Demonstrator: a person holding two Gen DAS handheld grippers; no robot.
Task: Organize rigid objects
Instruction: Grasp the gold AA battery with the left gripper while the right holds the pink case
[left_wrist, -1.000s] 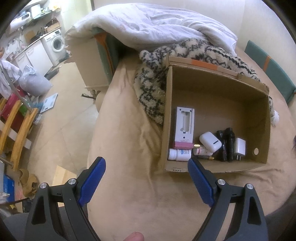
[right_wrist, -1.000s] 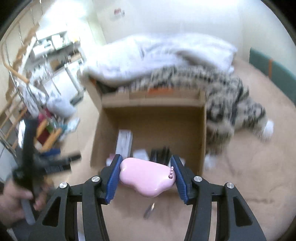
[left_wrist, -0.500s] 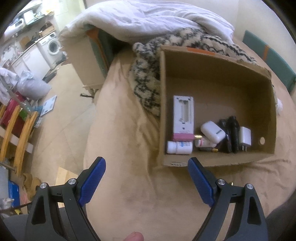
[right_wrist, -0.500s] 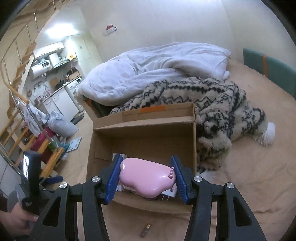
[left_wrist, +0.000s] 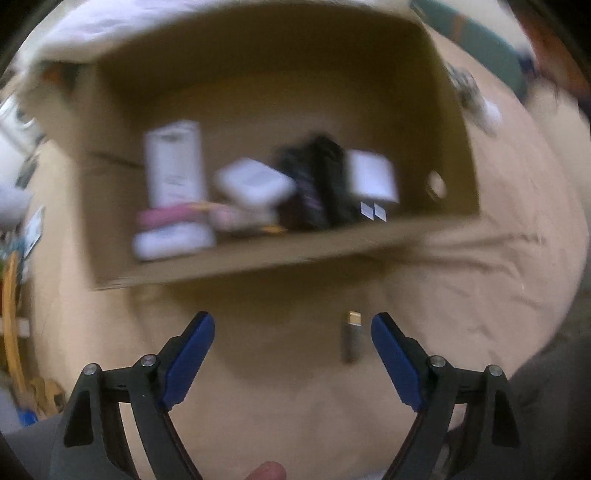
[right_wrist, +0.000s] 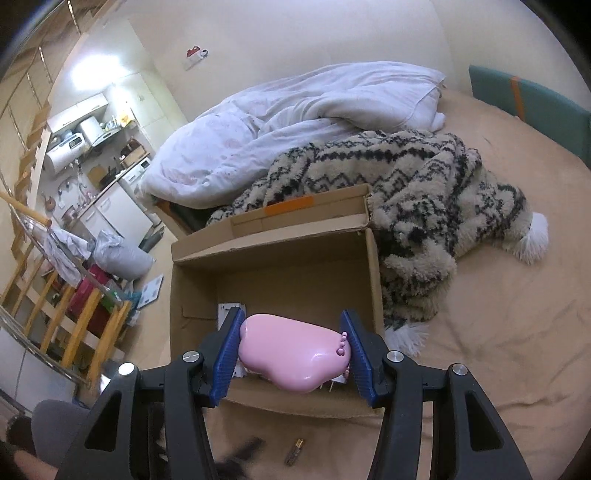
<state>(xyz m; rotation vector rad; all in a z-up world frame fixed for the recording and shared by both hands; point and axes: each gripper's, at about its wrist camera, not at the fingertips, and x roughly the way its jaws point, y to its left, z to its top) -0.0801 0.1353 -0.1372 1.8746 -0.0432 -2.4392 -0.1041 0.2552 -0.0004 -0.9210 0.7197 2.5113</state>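
My left gripper (left_wrist: 292, 345) points steeply down at the tan bed sheet (left_wrist: 480, 288), just in front of the near wall of the cardboard box (left_wrist: 258, 264). Its blue fingers (left_wrist: 192, 350) stand wide apart and have just been closing a little; nothing is pressed between them. A small dark stick with a gold tip (left_wrist: 352, 338) lies flat on the sheet inside that gap, gold end toward the box, close beside my right-hand finger and well apart from the other one. I cannot tell whether that finger touches it.

My right gripper (right_wrist: 291, 354) is clamped on a glossy pink foot-shaped case (right_wrist: 291, 356): both blue fingers (right_wrist: 227, 354) press its two ends, and I hold it above the near part of the open box (right_wrist: 273, 251). The same stick (right_wrist: 294, 451) shows below, on the sheet outside the box.

Inside the box, along the near wall, lie a tall white pack (left_wrist: 173, 162), a white rounded case (left_wrist: 255, 181), dark tubes (left_wrist: 317, 184), a white plug adapter (left_wrist: 373, 175) and a white bottle (left_wrist: 171, 242), all blurred in the left wrist view. Beyond the box lie a patterned fleece blanket (right_wrist: 424, 177) and a white duvet (right_wrist: 295, 118).
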